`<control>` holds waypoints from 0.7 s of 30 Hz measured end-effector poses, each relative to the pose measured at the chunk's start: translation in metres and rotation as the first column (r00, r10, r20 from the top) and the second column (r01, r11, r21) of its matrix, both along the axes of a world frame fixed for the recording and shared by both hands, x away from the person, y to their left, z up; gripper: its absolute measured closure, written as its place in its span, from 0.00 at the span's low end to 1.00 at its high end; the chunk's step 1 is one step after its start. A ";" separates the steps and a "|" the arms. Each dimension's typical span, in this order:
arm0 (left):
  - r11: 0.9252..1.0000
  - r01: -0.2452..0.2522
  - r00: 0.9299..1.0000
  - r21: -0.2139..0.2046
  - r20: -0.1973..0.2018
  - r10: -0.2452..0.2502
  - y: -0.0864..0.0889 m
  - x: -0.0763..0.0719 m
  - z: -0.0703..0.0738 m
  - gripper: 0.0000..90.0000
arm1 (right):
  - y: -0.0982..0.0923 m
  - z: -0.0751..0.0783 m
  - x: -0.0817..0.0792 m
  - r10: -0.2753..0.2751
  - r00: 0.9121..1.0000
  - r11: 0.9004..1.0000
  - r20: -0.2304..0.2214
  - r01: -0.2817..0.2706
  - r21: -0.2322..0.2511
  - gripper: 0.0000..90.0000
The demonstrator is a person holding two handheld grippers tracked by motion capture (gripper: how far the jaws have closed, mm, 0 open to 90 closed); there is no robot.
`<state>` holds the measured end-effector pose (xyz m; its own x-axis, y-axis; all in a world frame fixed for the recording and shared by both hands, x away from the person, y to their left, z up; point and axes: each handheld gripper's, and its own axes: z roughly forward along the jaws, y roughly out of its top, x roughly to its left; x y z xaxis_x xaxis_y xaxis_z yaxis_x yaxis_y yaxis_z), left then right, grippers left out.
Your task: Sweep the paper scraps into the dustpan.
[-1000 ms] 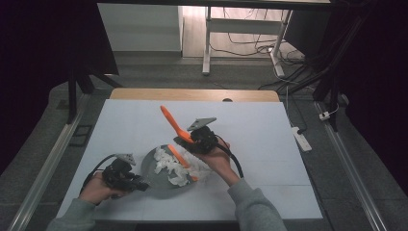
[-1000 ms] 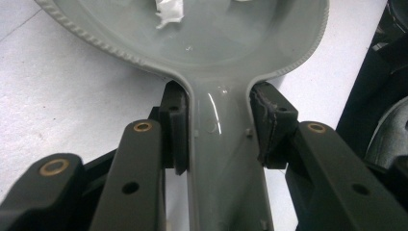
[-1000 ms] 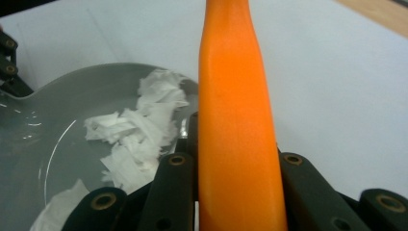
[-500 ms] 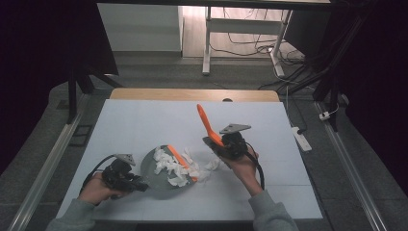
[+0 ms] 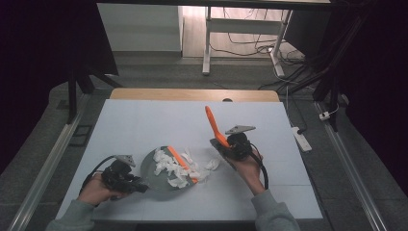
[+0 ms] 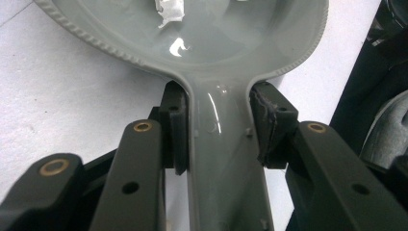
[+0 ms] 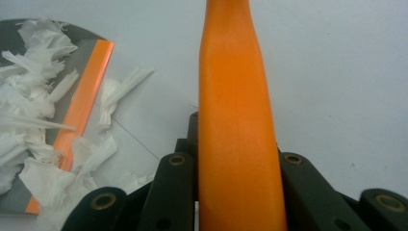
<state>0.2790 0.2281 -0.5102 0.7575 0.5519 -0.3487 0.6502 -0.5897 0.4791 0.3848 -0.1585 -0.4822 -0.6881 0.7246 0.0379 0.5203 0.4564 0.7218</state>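
Note:
A grey dustpan (image 5: 156, 179) with an orange front lip (image 5: 182, 162) lies on the white table and holds several white paper scraps (image 5: 166, 166). My left gripper (image 5: 139, 186) is shut on the dustpan's handle (image 6: 223, 159), one jaw pressing each side; the left gripper view looks into the pan (image 6: 216, 43). To the right of the pan, my right gripper (image 5: 225, 143) is shut on a long orange handle (image 5: 210, 121) that points up and away; its lower end is hidden. In the right gripper view the orange handle (image 7: 235, 96) runs between the jaws, with the pan's lip (image 7: 84, 101) at left.
A few paper scraps (image 5: 211, 164) lie on the table (image 5: 144, 125) just past the pan's lip, between the two grippers. A white power strip (image 5: 299, 137) sits off the table's right edge. Beyond the far wooden edge (image 5: 192, 95) are desk legs and cables.
My right gripper has carried the orange handle from above the dustpan to the right, clear of it. The left gripper and the dustpan have stayed put.

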 end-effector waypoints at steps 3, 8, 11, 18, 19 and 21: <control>1.000 0.004 1.000 0.001 0.000 -0.004 0.000 -0.001 0.000 0.69 | 0.001 -0.001 0.001 -0.004 1.000 1.000 -0.005 0.004 -0.005 0.85; 1.000 0.007 1.000 0.001 0.001 -0.007 0.000 -0.002 0.001 0.68 | 0.002 -0.004 0.003 -0.019 1.000 1.000 -0.020 0.018 -0.013 0.85; 1.000 0.013 1.000 0.002 0.002 -0.013 0.000 -0.002 0.001 0.68 | 0.003 -0.007 0.004 -0.022 0.999 1.000 -0.034 0.021 -0.018 0.85; 1.000 0.015 1.000 0.000 -0.001 -0.015 -0.001 -0.003 0.001 0.68 | 0.012 -0.014 0.006 -0.018 0.998 0.999 -0.059 0.015 -0.036 0.85; 1.000 0.016 1.000 -0.001 -0.001 -0.016 -0.001 -0.003 0.000 0.68 | 0.014 -0.015 0.006 -0.016 0.998 0.999 -0.064 0.013 -0.037 0.85; 1.000 0.014 1.000 -0.002 -0.004 -0.014 -0.002 -0.003 0.000 0.68 | 0.019 -0.018 0.006 -0.011 0.997 0.999 -0.073 0.009 -0.036 0.85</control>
